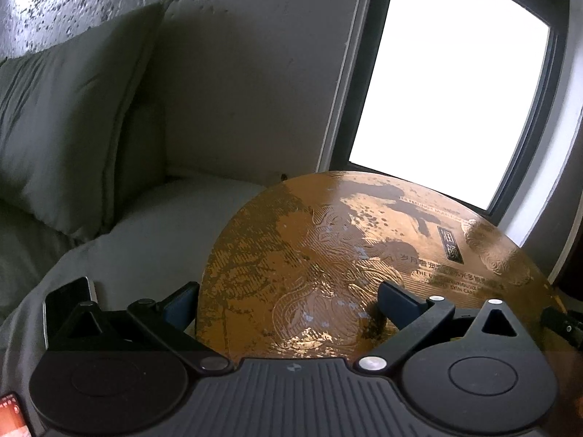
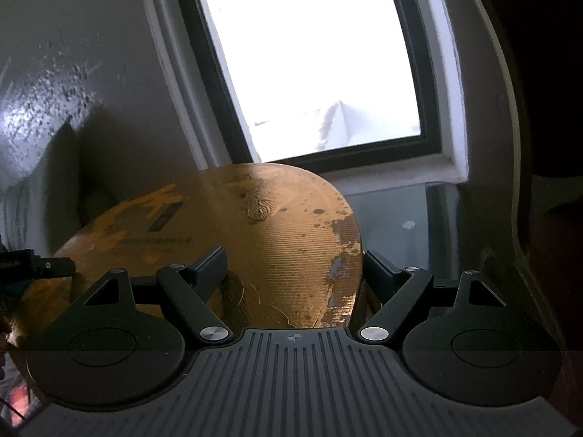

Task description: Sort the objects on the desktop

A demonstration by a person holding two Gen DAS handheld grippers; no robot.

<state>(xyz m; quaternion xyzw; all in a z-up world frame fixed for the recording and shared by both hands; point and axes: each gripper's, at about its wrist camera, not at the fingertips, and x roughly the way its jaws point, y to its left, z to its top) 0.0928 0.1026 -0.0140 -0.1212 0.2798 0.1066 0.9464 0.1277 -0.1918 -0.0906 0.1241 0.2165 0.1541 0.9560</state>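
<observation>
Left tool [image 1: 288, 300]: fingers apart, straddling the near left rim of the box [image 1: 364, 255], one finger outside the edge, the other over the lid; whether they press it cannot be told. Right tool [image 2: 291, 267]: fingers apart, straddling the box's right edge likewise, grip not confirmed.

Box: round, gold, printed lid, held up or tilted between both tools, in front of the window [image 1: 448, 83]. Its underside and any support are hidden.

Step in hand, by judgement: carrying the box two-handed to its place. Keep both tools level and moving together so the smooth lid does not slide; seat each finger well over the rim before shifting weight.

Edges and room: phone [image 1: 67, 306] just left of the left tool, on the bed [image 1: 145, 240]; pillow [image 1: 73, 127] beyond. Glass table [image 2: 408, 215] lies right of the box, bare where seen. Wall close behind.
</observation>
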